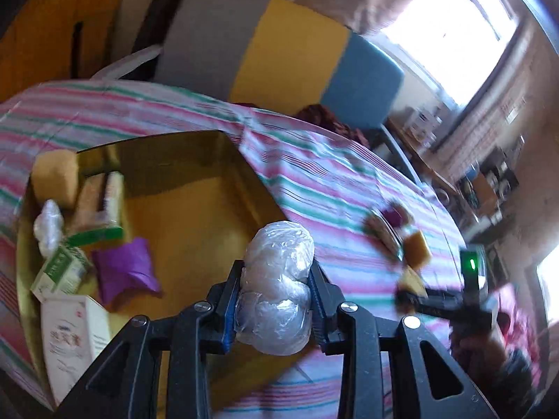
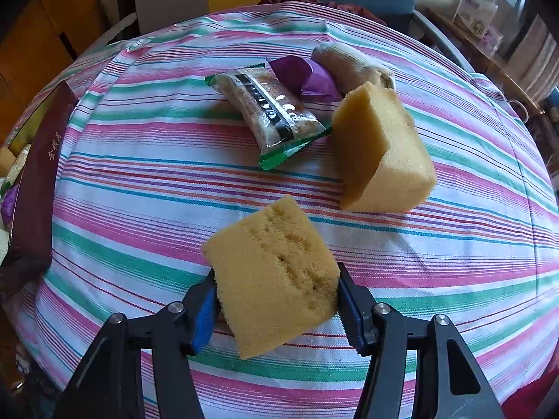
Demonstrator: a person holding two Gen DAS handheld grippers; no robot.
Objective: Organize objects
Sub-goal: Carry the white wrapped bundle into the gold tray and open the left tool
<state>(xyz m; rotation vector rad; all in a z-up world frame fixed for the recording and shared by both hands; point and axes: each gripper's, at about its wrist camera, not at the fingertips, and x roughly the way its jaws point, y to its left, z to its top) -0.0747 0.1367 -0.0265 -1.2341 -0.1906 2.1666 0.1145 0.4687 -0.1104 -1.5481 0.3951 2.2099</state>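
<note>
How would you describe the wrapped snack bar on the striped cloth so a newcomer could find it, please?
On the striped cloth, beyond the sponge block, lies a small pile. The snack bar is its leftmost item, the only clear wrapper with green ends and a dark stripe.

Each wrist view looks steeply down along its tongs, close over the same striped cloth (image 2: 146, 160).

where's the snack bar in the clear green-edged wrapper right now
In the right wrist view, the clear green-edged snack wrapper lies on the striped cloth, upper centre, against the purple packet and left of the free yellow sponge block.
</note>
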